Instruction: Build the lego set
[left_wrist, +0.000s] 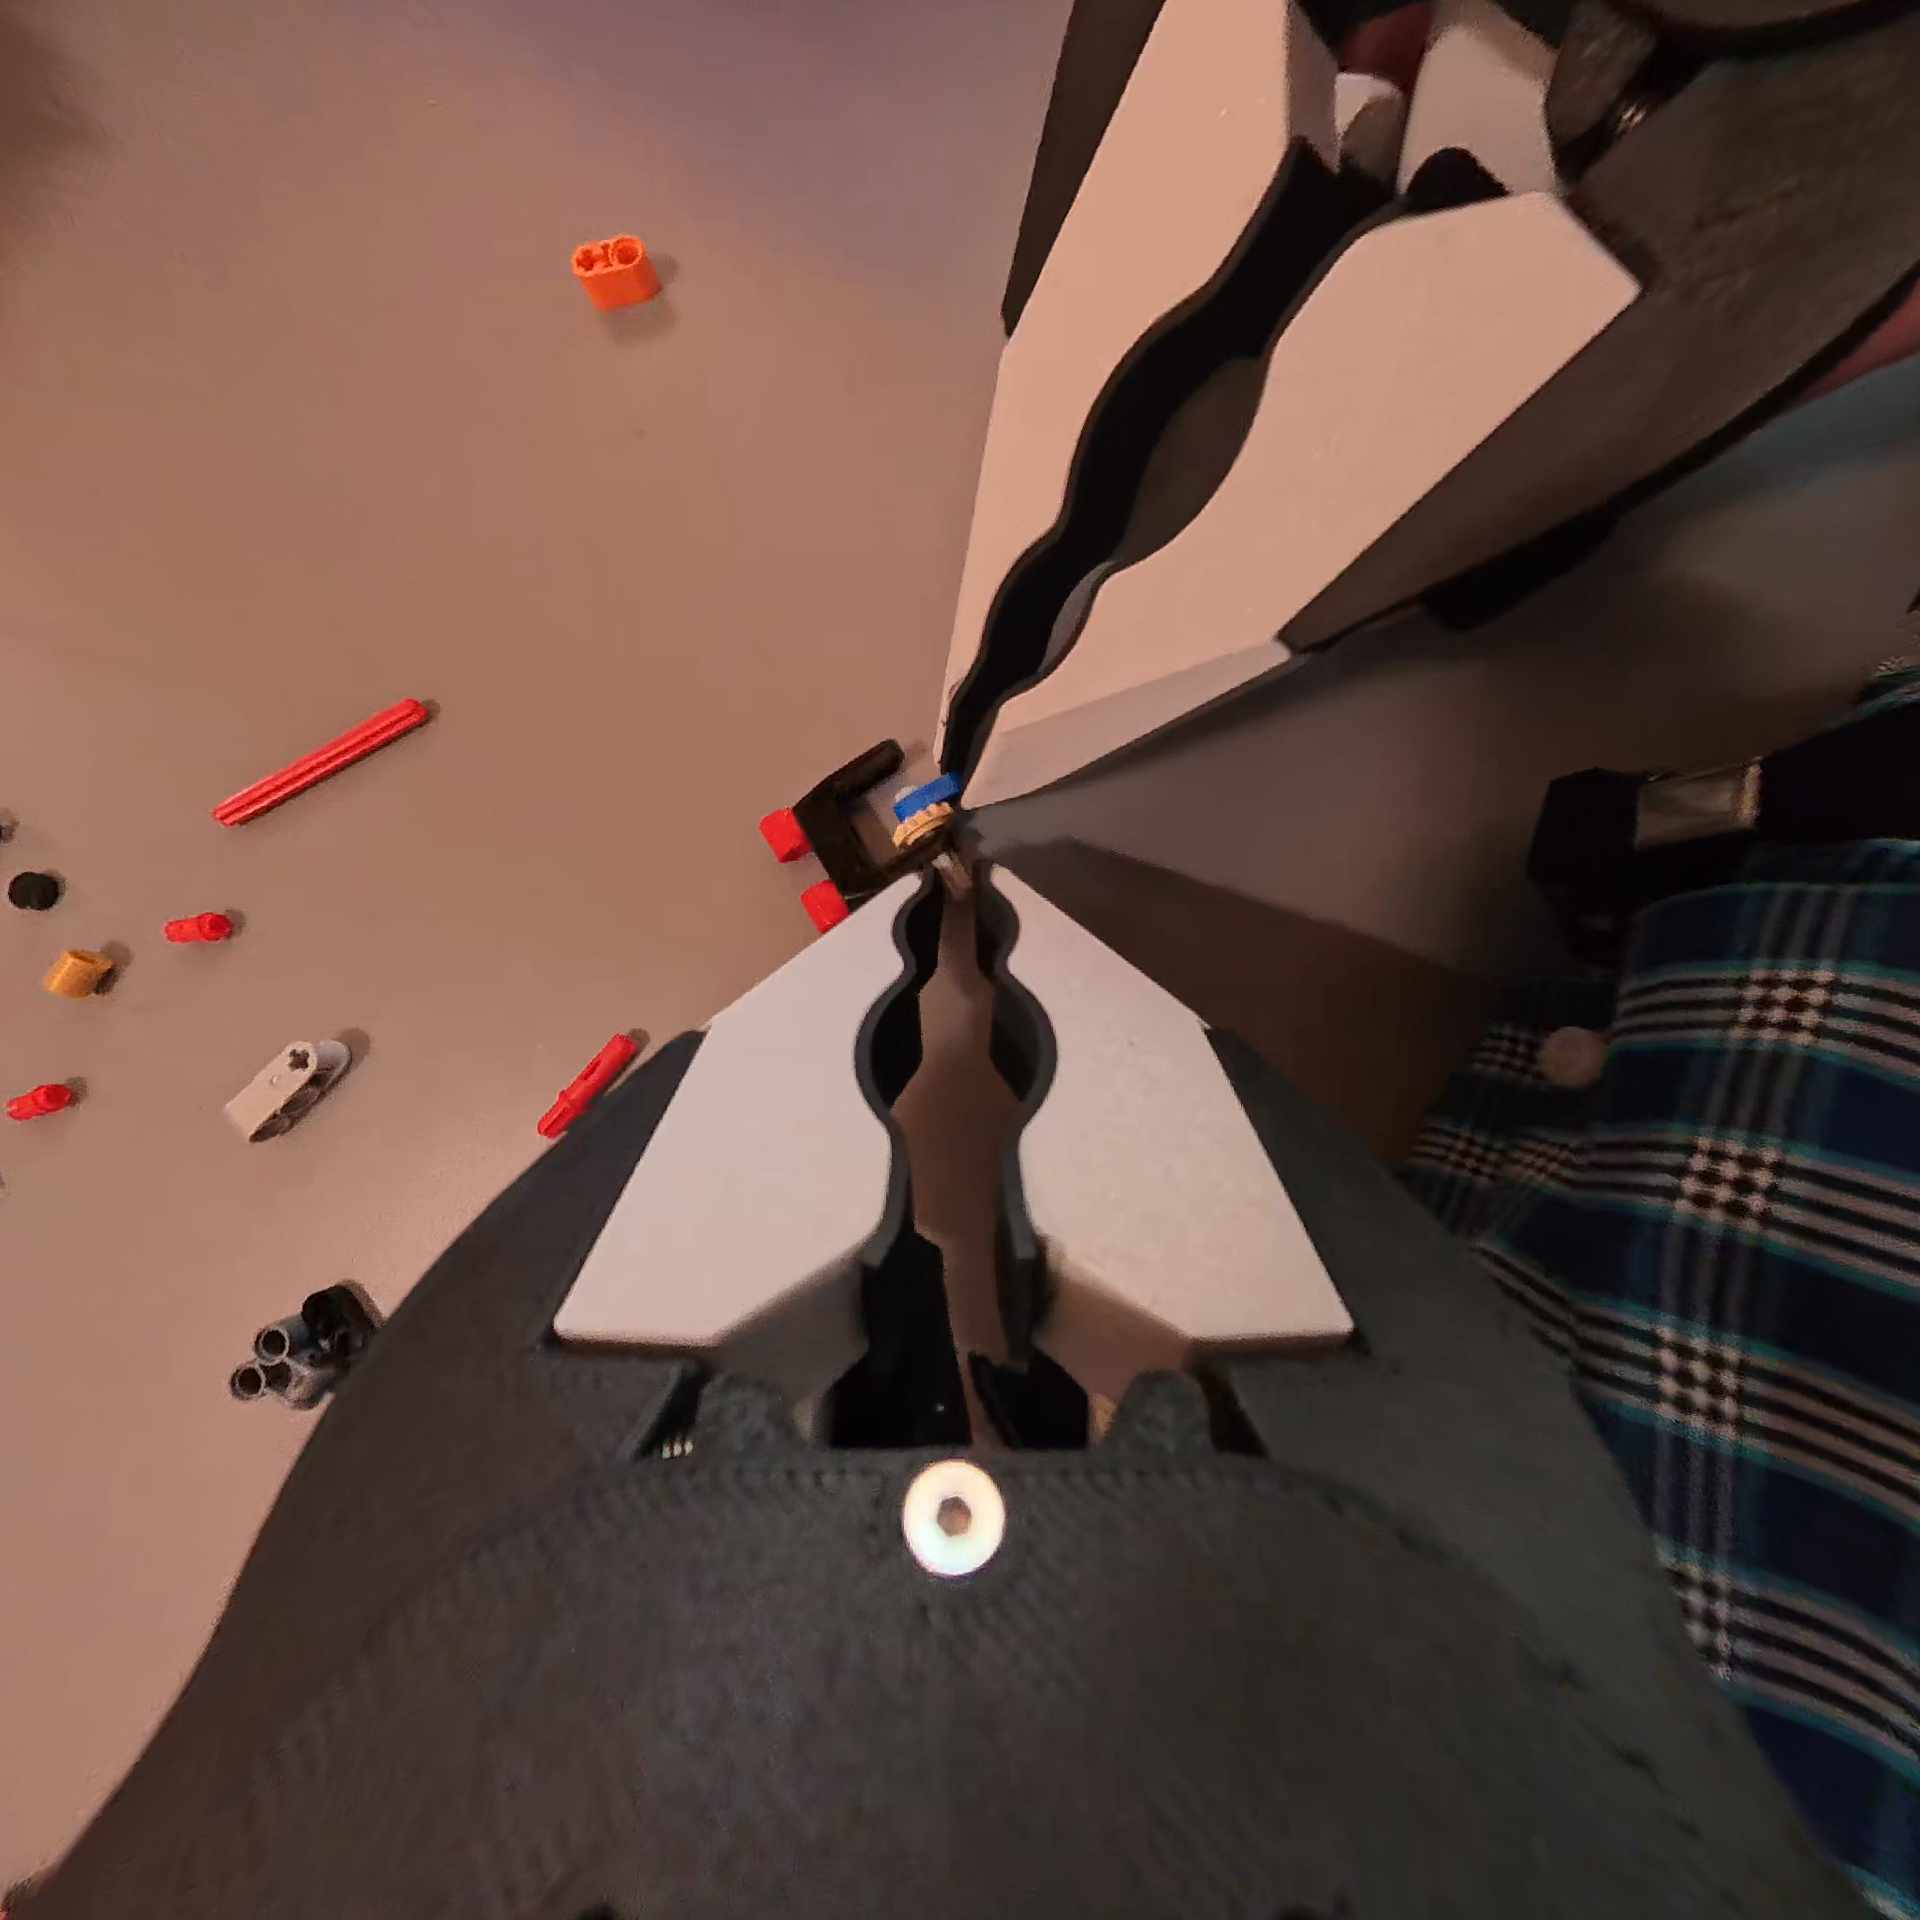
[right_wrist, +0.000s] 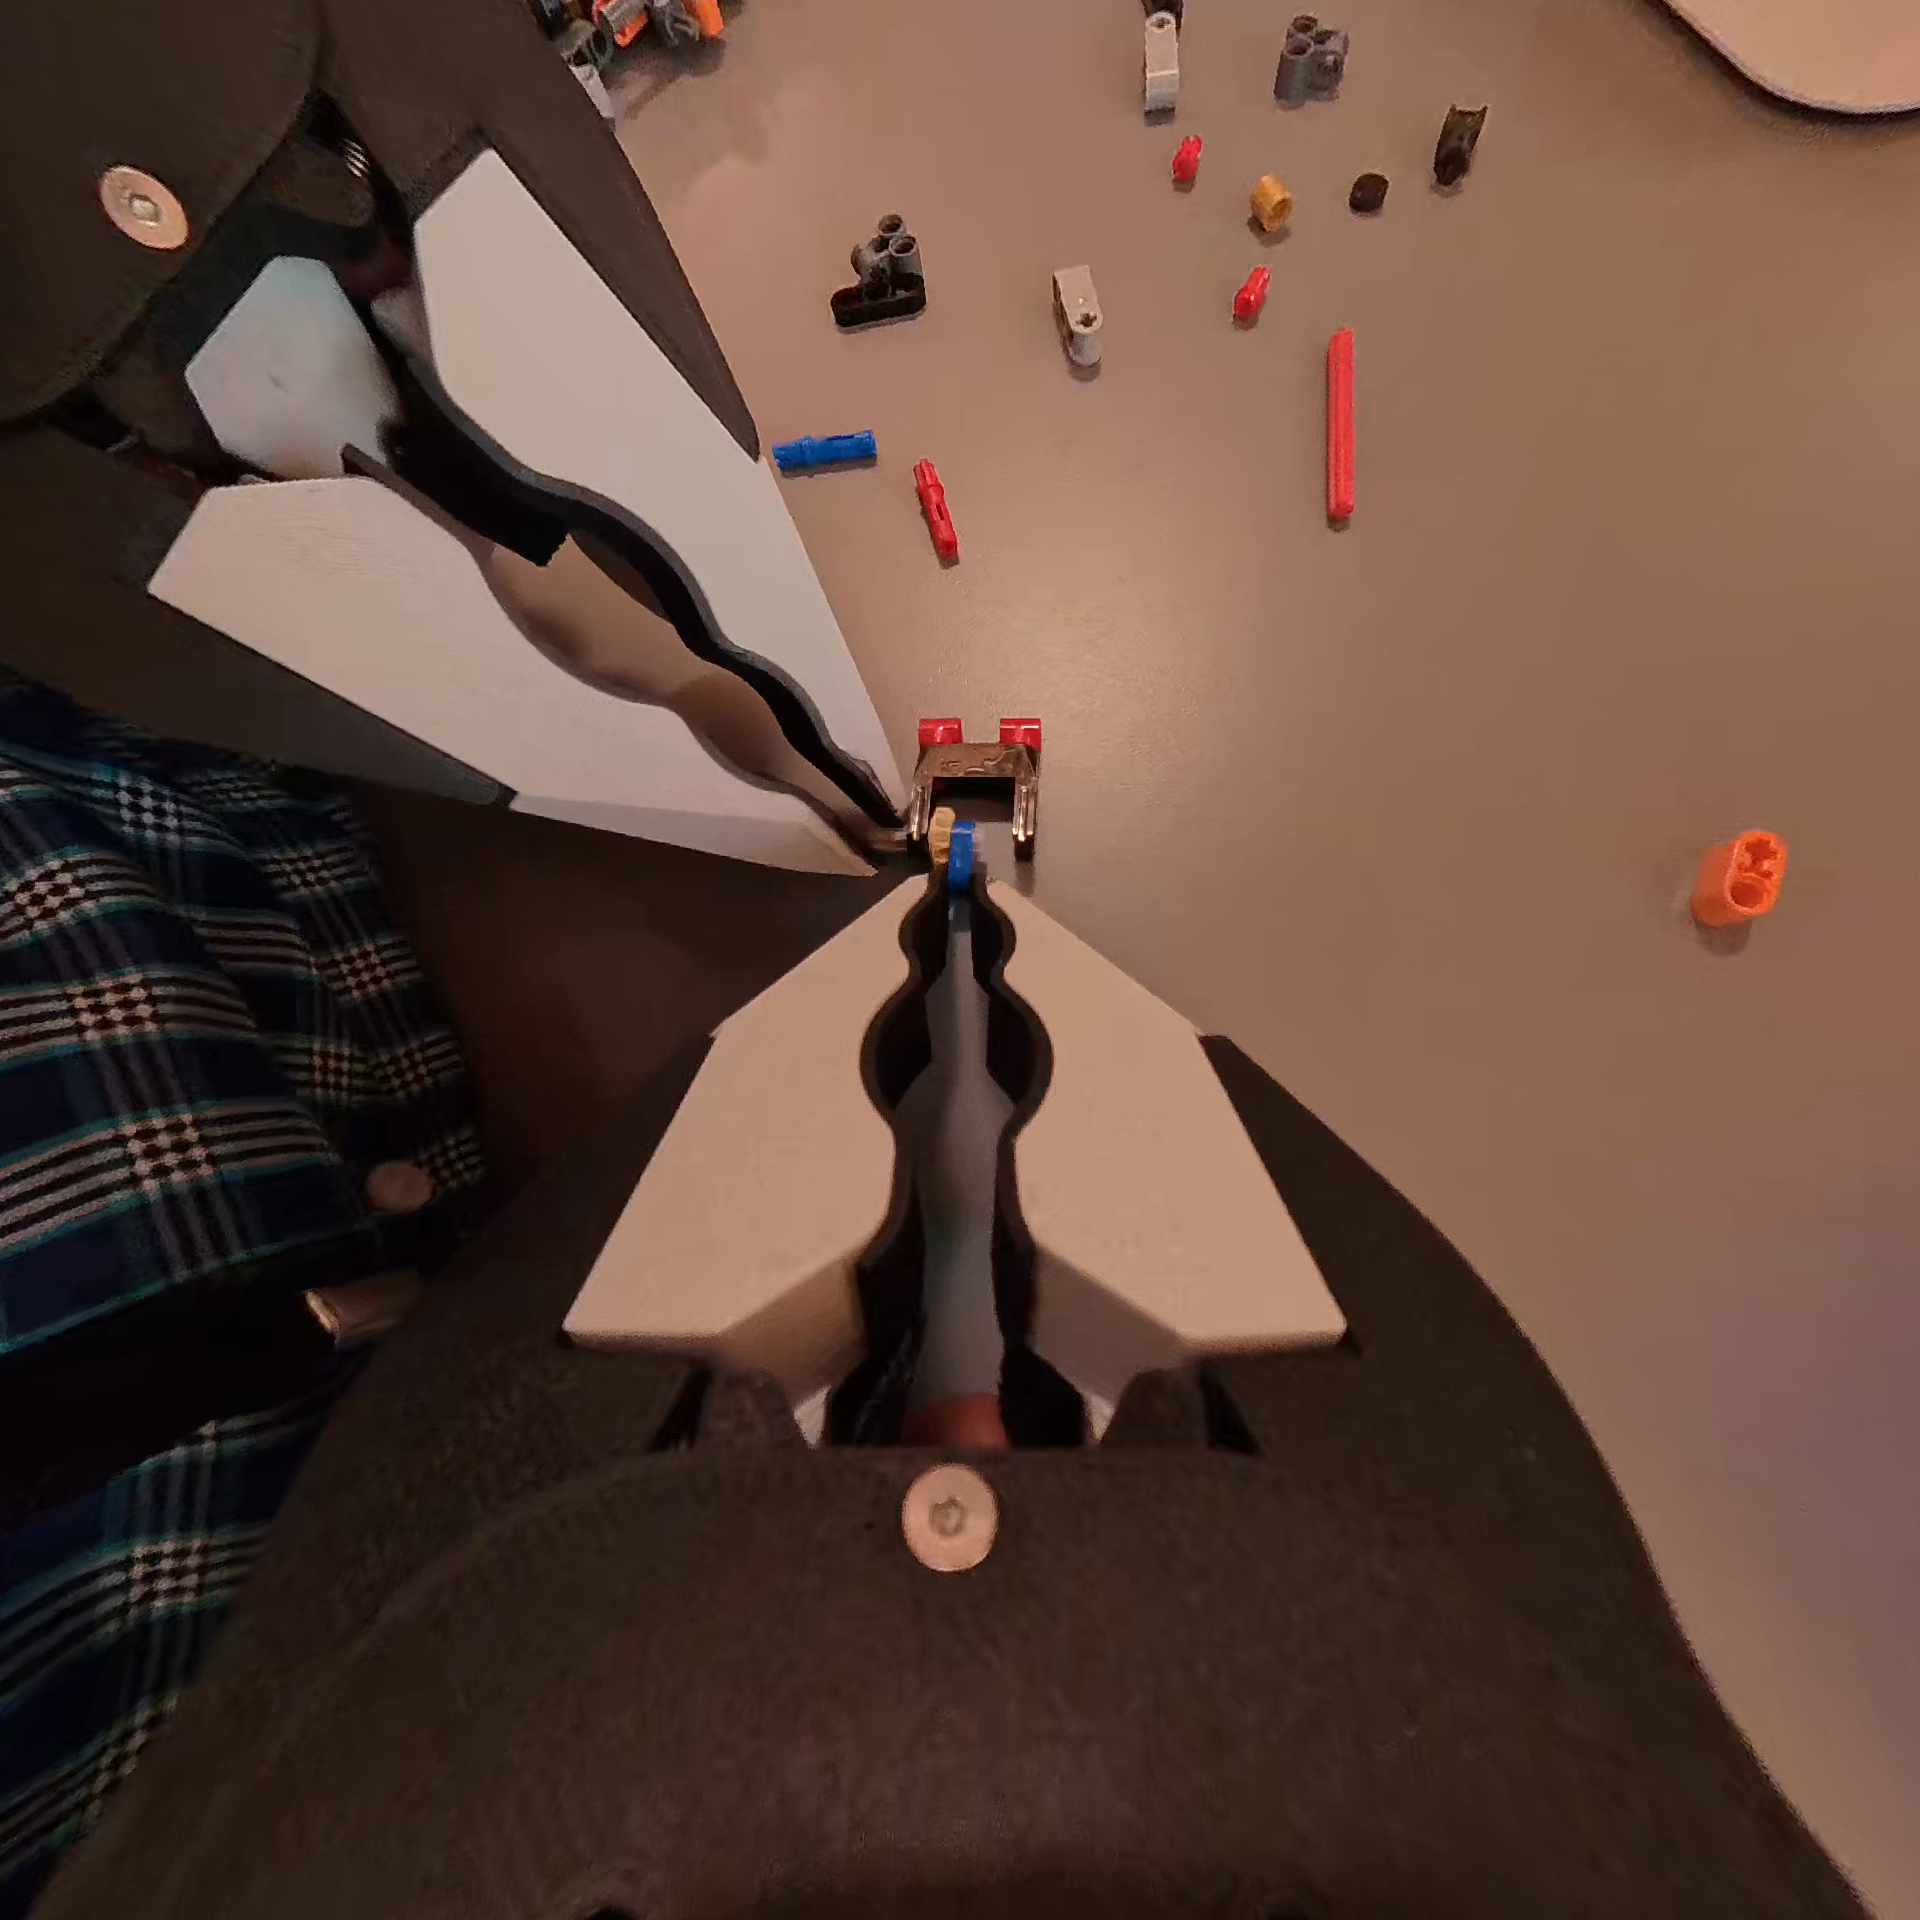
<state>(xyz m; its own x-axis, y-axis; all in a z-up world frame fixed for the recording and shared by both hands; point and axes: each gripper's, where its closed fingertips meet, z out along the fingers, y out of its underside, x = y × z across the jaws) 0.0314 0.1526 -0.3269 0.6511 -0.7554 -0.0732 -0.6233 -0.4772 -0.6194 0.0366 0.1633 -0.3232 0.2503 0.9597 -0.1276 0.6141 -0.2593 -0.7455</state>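
Note:
A small assembly is held above the table between both grippers: a black U-shaped frame (left_wrist: 847, 821) with two red pins (left_wrist: 781, 836) on its far side, and a tan gear (left_wrist: 920, 826) beside a blue piece (left_wrist: 925, 798) at its open side. My left gripper (left_wrist: 948, 878) is shut on a small tan stub just under the gear. My right gripper (right_wrist: 961, 883) is shut on the blue piece (right_wrist: 961, 854). In the right wrist view the frame (right_wrist: 971, 779) lies just beyond the tips, and the left gripper (right_wrist: 883, 831) comes in from the upper left. The two grippers' tips nearly touch.
Loose parts lie on the tan table: an orange connector (left_wrist: 616, 270), a long red axle (left_wrist: 320, 762), red pins (left_wrist: 197, 927), a grey connector (left_wrist: 286, 1089), a dark connector (left_wrist: 307, 1340) and a blue pin (right_wrist: 824, 452). A person's plaid sleeve (left_wrist: 1714, 1247) is close beside the grippers. My left and right fingertips are right by each other.

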